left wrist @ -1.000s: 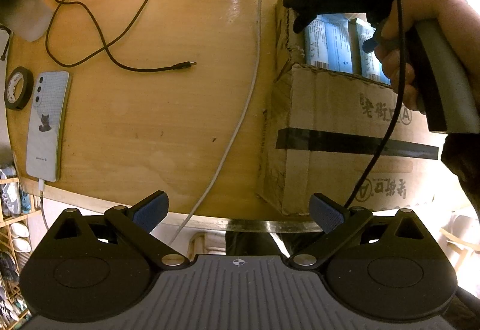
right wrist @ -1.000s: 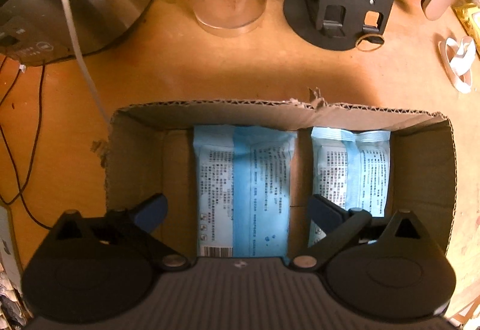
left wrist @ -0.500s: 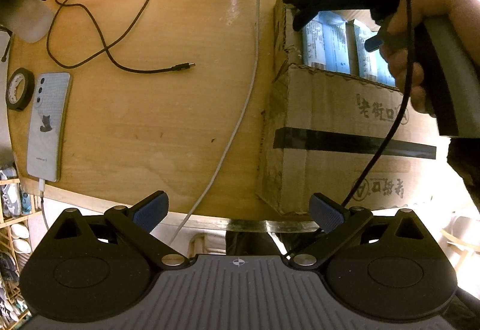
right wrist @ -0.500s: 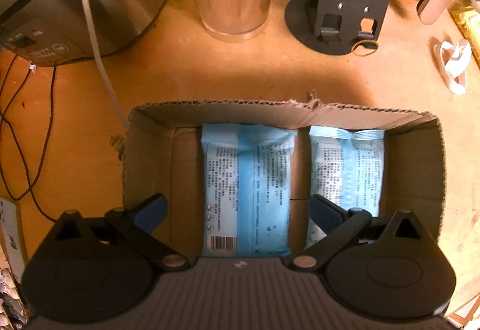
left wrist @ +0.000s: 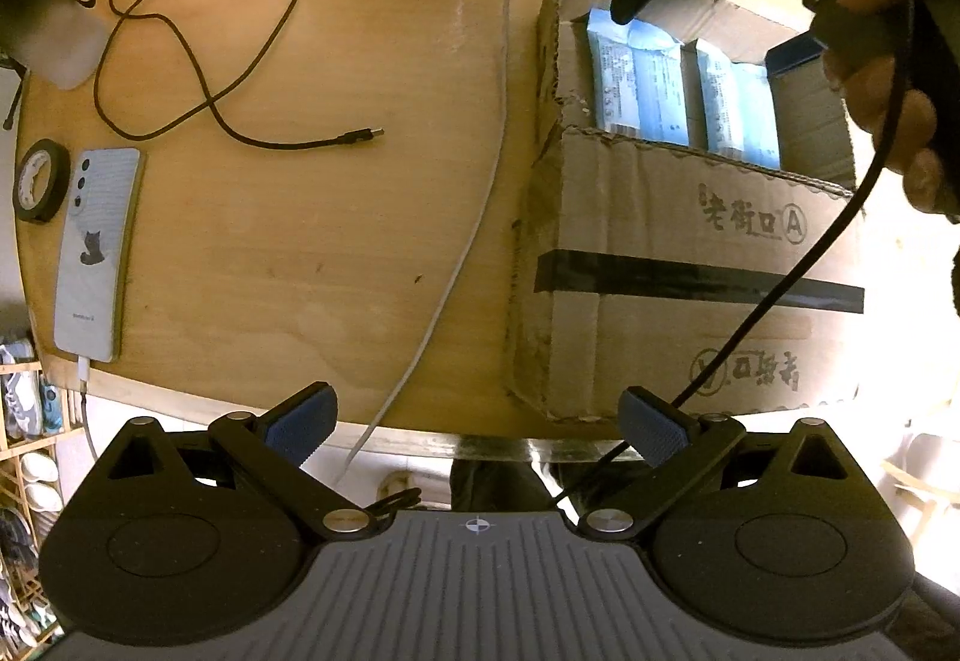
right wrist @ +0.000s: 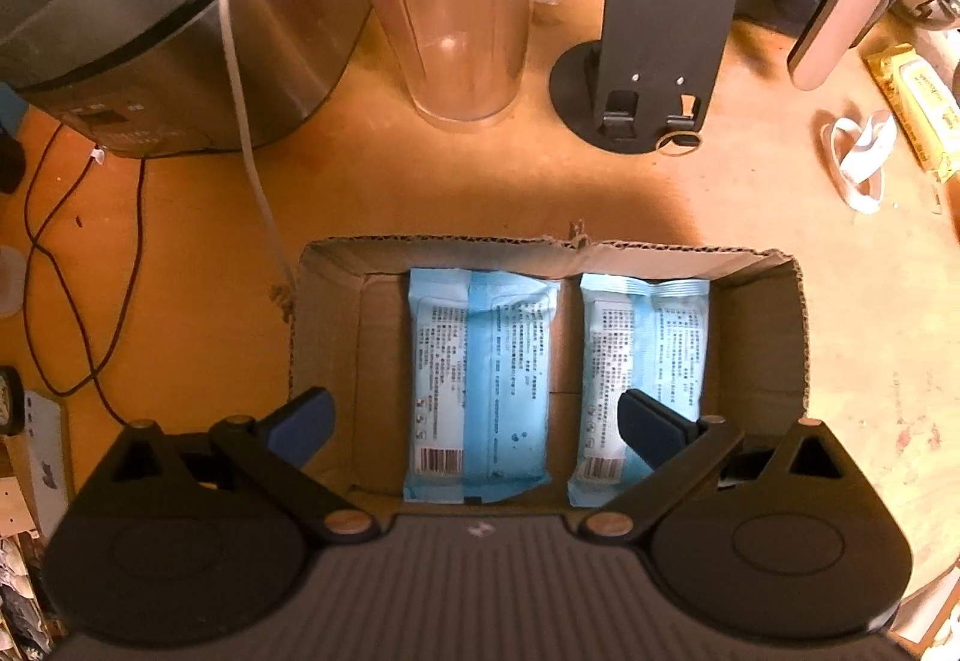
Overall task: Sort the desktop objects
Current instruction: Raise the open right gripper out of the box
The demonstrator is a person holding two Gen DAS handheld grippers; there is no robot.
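Two blue wipe packs lie side by side in the cardboard box on the bench. Right tongs hang spread wide above them, holding nothing. Left tongs are spread too, at the bench edge.

Two blue wipe packs lie flat (side by side) inside the open cardboard box.

The left gripper fills the bottom of its frame, jaws spread wide and empty. The right gripper is likewise spread wide, gripped by a hand at upper right.
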